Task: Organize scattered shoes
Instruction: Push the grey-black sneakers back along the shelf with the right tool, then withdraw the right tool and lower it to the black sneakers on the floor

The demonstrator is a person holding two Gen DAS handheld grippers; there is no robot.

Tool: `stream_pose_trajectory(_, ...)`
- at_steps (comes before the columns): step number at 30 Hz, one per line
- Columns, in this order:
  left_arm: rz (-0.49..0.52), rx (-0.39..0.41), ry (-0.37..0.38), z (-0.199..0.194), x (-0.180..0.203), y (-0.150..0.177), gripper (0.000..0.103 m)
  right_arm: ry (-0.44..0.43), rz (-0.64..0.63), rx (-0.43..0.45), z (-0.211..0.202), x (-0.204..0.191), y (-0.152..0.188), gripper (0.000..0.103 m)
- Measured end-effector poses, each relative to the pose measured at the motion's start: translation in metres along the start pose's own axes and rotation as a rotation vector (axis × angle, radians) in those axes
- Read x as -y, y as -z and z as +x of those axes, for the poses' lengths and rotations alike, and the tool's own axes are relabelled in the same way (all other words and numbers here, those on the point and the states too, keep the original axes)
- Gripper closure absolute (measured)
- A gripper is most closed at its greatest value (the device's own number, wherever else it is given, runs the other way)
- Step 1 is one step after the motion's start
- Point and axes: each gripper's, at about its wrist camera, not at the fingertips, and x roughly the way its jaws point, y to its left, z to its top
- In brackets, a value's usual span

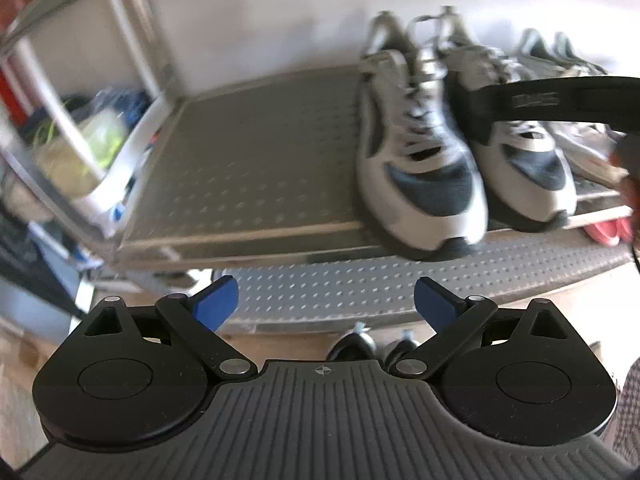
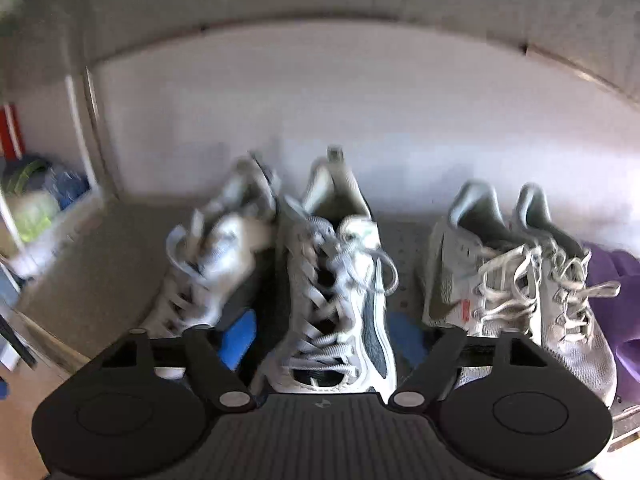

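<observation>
A pair of white and navy sneakers stands toe-out on the grey studded shelf (image 1: 248, 160): the left shoe (image 1: 420, 172) and the right shoe (image 1: 528, 168). My left gripper (image 1: 326, 300) hovers open in front of the shelf's edge with nothing between its blue pads. In the right wrist view my right gripper (image 2: 322, 342) straddles the laced right shoe (image 2: 336, 280), jaws wide. The left pad (image 2: 240, 340) stands clear of the shoe's side. The partner shoe (image 2: 212, 264) is blurred beside it. The right tool's black body (image 1: 540, 100) crosses above that shoe.
A grey laced pair (image 2: 520, 280) sits to the right on the same shelf, with something purple (image 2: 616, 292) beyond it. A lower studded shelf (image 1: 360, 288) lies beneath, pink shoes (image 1: 604, 228) at its right. A white bin of clutter (image 1: 100, 132) stands left. Dark shoes (image 1: 352, 344) rest on the floor.
</observation>
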Motion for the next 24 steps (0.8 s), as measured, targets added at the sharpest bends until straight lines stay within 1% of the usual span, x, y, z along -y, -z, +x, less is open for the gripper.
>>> stream_pose_trajectory(1,-0.018,-0.007,-0.018,0.001,-0.004,0.001,0.005,-0.049,-0.019,0.02,-0.003,-0.009,0.001,0.019)
stream_pose_trajectory(2,-0.036,-0.013,-0.036,0.002,-0.009,0.001,0.005,-0.071,-0.033,0.027,-0.003,-0.014,0.002,0.019)
stream_pose_trajectory(5,-0.065,-0.017,-0.052,0.003,-0.015,0.002,0.005,-0.091,-0.079,0.036,0.006,-0.031,0.003,0.018)
stream_pose_trajectory(6,-0.071,-0.017,-0.052,0.003,-0.017,0.002,0.005,-0.085,-0.081,0.035,0.009,-0.033,0.003,0.018)
stream_pose_trajectory(8,-0.068,-0.019,-0.053,0.004,-0.018,0.002,0.005,-0.04,-0.063,0.029,0.021,-0.036,0.003,0.017)
stream_pose_trajectory(10,-0.066,-0.02,-0.054,0.004,-0.018,0.002,0.005,-0.006,-0.043,0.041,0.028,-0.035,0.002,0.008)
stream_pose_trajectory(11,-0.065,-0.021,-0.054,0.004,-0.019,0.002,0.005,0.009,-0.035,0.046,0.031,-0.035,0.002,0.006)
stream_pose_trajectory(13,-0.066,-0.025,-0.054,0.005,-0.02,0.002,0.005,0.028,-0.072,0.035,0.04,-0.042,0.004,0.002)
stream_pose_trajectory(15,-0.069,-0.031,-0.06,0.006,-0.022,0.003,0.005,0.04,-0.091,0.041,0.049,-0.046,0.008,0.001)
stream_pose_trajectory(17,-0.073,-0.038,-0.068,0.007,-0.024,0.004,0.005,0.052,-0.073,0.065,0.053,-0.051,0.01,0.002)
stream_pose_trajectory(19,-0.075,-0.038,-0.069,0.008,-0.025,0.005,0.005,0.082,-0.041,0.089,0.055,-0.053,0.009,0.009)
stream_pose_trajectory(20,-0.075,-0.038,-0.069,0.008,-0.026,0.005,0.005,0.095,-0.04,0.099,0.056,-0.054,0.009,0.01)
stream_pose_trajectory(24,-0.075,-0.037,-0.07,0.009,-0.029,0.006,0.005,0.125,-0.038,0.13,0.061,-0.045,0.007,0.014)
